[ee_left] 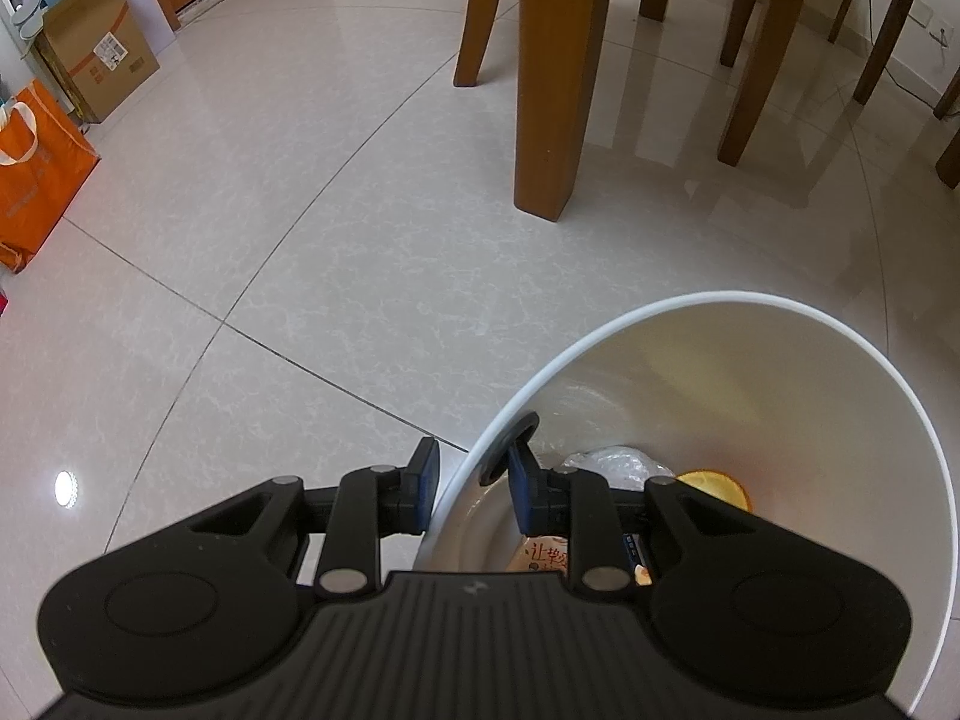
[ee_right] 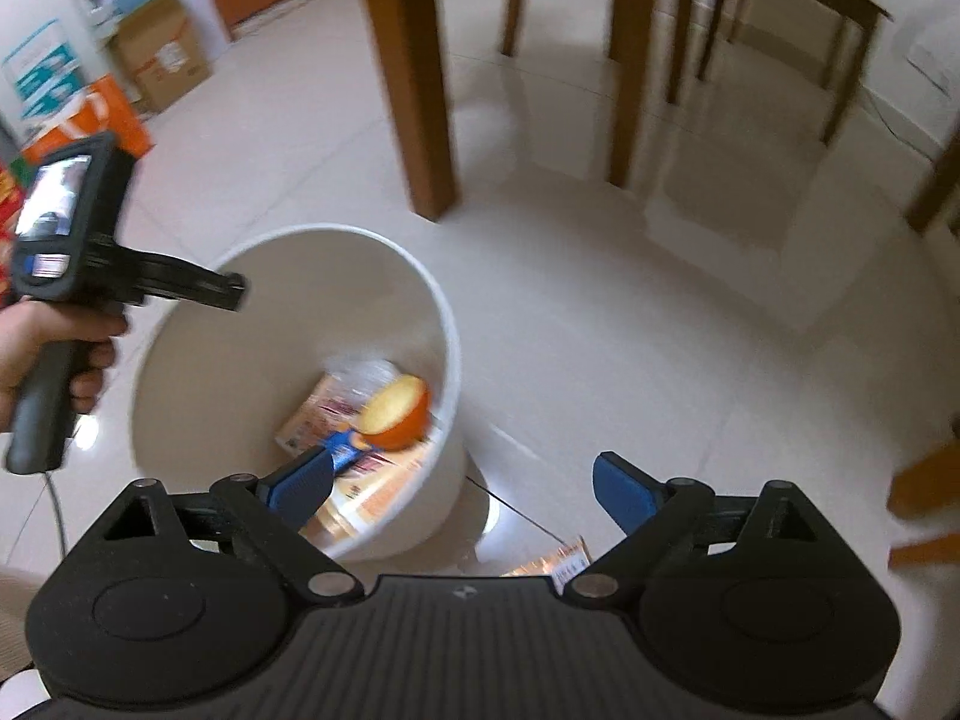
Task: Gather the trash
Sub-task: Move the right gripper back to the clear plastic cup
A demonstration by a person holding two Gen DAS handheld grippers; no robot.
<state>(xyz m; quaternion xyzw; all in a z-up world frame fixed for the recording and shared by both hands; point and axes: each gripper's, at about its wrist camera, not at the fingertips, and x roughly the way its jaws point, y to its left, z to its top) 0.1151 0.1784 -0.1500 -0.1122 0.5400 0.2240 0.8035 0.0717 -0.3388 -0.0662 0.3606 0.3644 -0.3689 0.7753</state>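
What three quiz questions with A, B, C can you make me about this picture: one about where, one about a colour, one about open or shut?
1. Where is the cut orange half?
A. On the floor under the table
B. Inside the white bin
C. Held by a gripper

2. What colour are the gripper's finger pads?
A. Blue
B. Red
C. Green

3. How is the right gripper?
A. Shut on a wrapper
B. Shut on the orange half
C. Open and holding nothing

Answers:
1 B: the orange half lies in the white bin, on top of the printed packaging.
2 A: the pads are blue against the black frame.
3 C: the right gripper has its fingers spread wide apart, with only bin and floor seen between them.
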